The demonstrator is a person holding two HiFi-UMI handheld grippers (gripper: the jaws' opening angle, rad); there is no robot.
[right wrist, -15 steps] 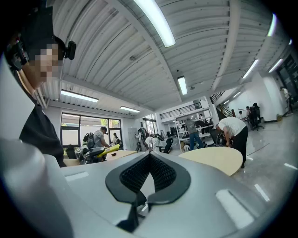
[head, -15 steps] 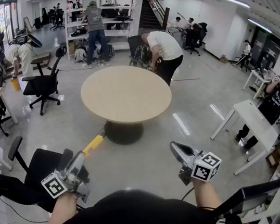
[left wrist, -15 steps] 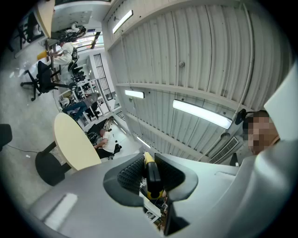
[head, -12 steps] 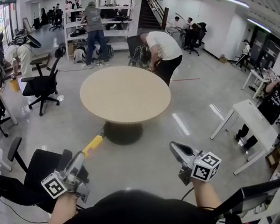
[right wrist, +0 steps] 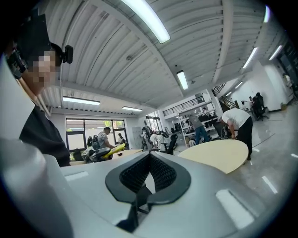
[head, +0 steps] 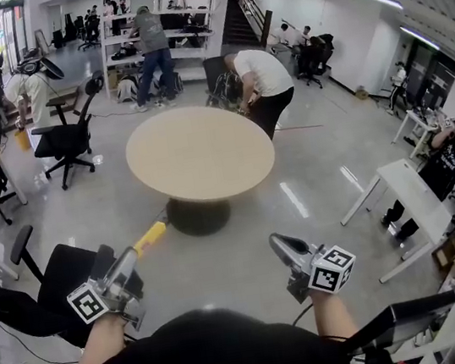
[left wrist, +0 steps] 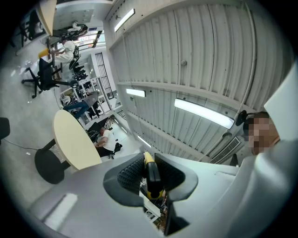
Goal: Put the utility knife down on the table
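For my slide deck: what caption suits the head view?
Left claw holds a yellow utility knife, pointed at the round table ahead; right claw empty.

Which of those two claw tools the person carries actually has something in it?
The left gripper: its jaws are clamped on a yellow utility knife. The right gripper is shut with nothing between its jaws.

A glossy grey floor lies under long ceiling strip lights, with a round beige bench on a dark pedestal at its middle. A black office chair stands at left, white shelving lines the far wall, and a white desk sits at right.
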